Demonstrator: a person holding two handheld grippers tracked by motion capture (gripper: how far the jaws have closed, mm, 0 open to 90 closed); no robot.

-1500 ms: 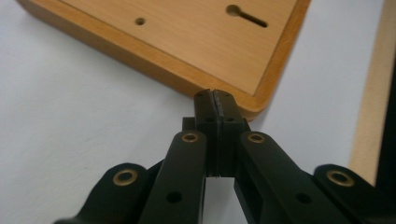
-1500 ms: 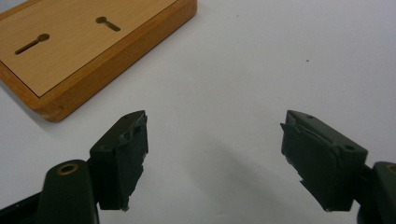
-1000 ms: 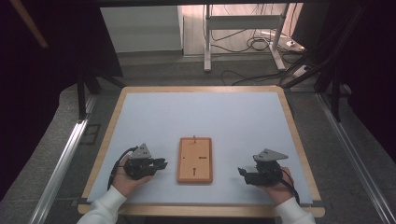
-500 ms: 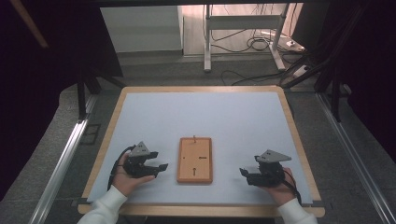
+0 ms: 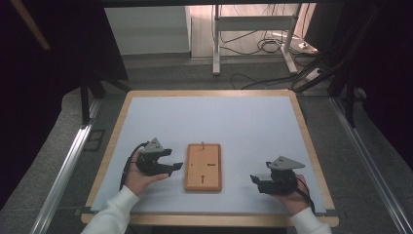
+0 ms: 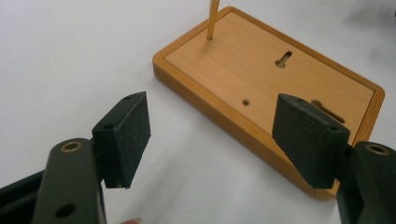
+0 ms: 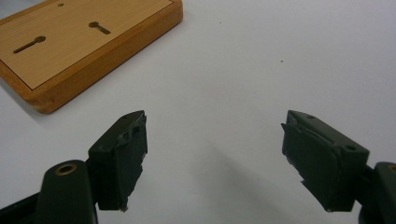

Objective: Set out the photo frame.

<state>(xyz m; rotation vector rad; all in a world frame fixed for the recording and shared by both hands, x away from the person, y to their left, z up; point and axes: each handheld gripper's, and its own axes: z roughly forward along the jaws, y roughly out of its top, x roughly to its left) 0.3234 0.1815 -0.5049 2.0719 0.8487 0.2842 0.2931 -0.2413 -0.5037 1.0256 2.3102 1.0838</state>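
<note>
Wood dominates the middle of our table [image 5: 146, 117]: a flat rectangular wooden board [image 5: 203, 166] lies on the pale sheet, its long sides running near to far, between our two hands and nearer the near edge than the far one. A thin upright peg [image 5: 202, 145] stands close to its far short edge, and we can make out two keyhole-shaped slots [image 6: 283, 59] and a small round hole in its top face.

Our left gripper [image 5: 174, 162] sits just left of the board, pointing right toward its long left side without touching it. Its jaws have just been opening and now stand wide, with only bare sheet and the board's near corner seen between them in the left gripper view.

Our right gripper [image 5: 254, 180] rests to the right of the board, well apart from it, near the table's near right corner. Its jaws also stand wide, nothing between them.
</note>
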